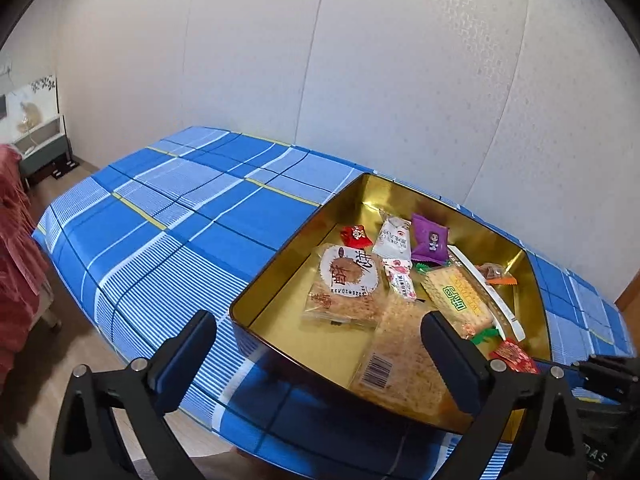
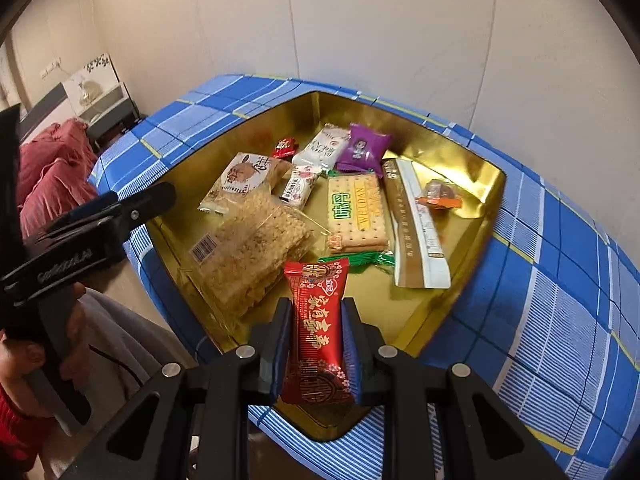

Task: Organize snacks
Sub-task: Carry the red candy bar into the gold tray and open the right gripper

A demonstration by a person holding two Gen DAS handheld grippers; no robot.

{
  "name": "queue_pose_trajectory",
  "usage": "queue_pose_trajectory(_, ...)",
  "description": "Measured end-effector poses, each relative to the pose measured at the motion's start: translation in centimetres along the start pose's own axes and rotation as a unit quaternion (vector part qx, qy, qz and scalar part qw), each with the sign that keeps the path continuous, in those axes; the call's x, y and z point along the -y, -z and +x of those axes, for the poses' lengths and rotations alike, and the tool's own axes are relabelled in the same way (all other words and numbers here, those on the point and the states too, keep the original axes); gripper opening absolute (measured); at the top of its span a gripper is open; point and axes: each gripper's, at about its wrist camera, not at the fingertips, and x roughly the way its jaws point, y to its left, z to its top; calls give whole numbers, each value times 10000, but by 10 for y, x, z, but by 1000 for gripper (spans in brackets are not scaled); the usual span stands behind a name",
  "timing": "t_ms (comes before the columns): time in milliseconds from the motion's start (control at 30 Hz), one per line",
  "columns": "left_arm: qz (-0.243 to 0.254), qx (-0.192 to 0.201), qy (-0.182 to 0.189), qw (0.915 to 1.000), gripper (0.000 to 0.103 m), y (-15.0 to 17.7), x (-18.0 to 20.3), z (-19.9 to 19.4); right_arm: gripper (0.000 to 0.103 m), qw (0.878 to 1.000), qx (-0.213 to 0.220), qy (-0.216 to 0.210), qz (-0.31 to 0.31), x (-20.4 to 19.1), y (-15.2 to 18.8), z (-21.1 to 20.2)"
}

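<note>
Right gripper (image 2: pixel 316 354) has its fingers clamped across the middle of a red packet (image 2: pixel 316 320), held over the near corner of the gold tin (image 2: pixel 476 216) on the blue checked worktop (image 2: pixel 560 280); packet looks light, soft and crinkly, foil likely slippery, so a mid-body pinch suits it. Left gripper (image 1: pixel 320 356) is fully spread with nothing between the fingers, above the tin's near-left edge. Both point steeply down, over the other snacks inside.

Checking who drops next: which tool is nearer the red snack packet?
Right. The right tool is clamped on the red snack packet above the gold tin; the left tool hangs open beside it.
</note>
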Motion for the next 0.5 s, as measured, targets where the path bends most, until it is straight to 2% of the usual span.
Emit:
queue_pose_trajectory(167, 136, 50, -103, 9998, 103, 0, 5, -4, 25, 9999, -155, 43, -16, -1, -9, 12)
queue_pose_trajectory(300, 464, 199, -581, 9970, 103, 1, 13, -5, 25, 9993, -293, 160, 150, 5, -16, 24)
queue_pose_trajectory(367, 590, 277, -666, 9956, 103, 2, 17, -7, 25, 9987, -369, 178, 302, 9, -18, 29)
queue_pose_trajectory(500, 732, 424, -722, 9938, 103, 2, 23, -11, 33, 9987, -278, -62, 416, 11, -19, 29)
